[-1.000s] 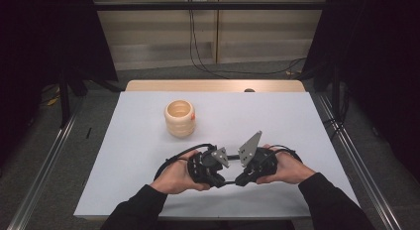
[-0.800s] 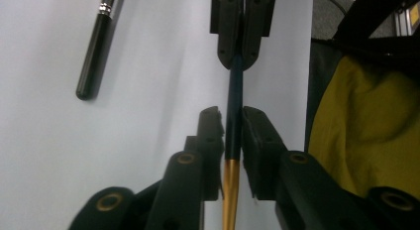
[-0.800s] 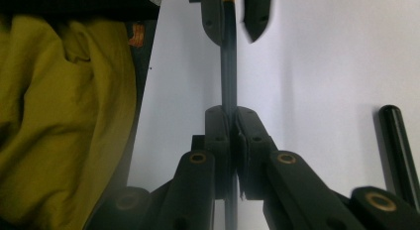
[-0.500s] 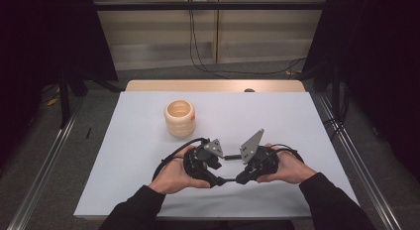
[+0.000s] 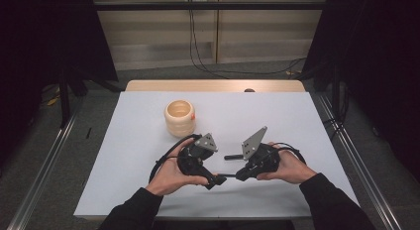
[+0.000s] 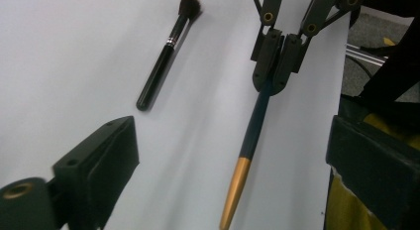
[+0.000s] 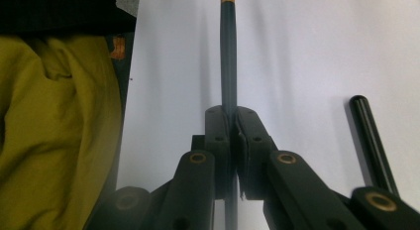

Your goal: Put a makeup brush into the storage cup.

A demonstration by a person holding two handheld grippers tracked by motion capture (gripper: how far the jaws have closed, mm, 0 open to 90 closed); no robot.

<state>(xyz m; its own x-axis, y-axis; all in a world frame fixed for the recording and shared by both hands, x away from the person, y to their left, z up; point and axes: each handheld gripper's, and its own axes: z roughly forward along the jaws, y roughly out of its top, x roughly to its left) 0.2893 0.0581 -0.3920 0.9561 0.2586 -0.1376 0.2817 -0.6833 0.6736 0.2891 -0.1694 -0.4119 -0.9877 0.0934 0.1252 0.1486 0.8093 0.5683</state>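
The right tongs were clamped tight on a slim dark brush with a gold end, held just above the surface. The left tongs gaped wide, empty, the gold end between their jaws. Just beyond the right tongs lay one black powder brush, untouched. Farther off, beyond the left tongs, stood one ribbed cream cup, seemingly empty. I judged neither of the two brushes stowed yet.
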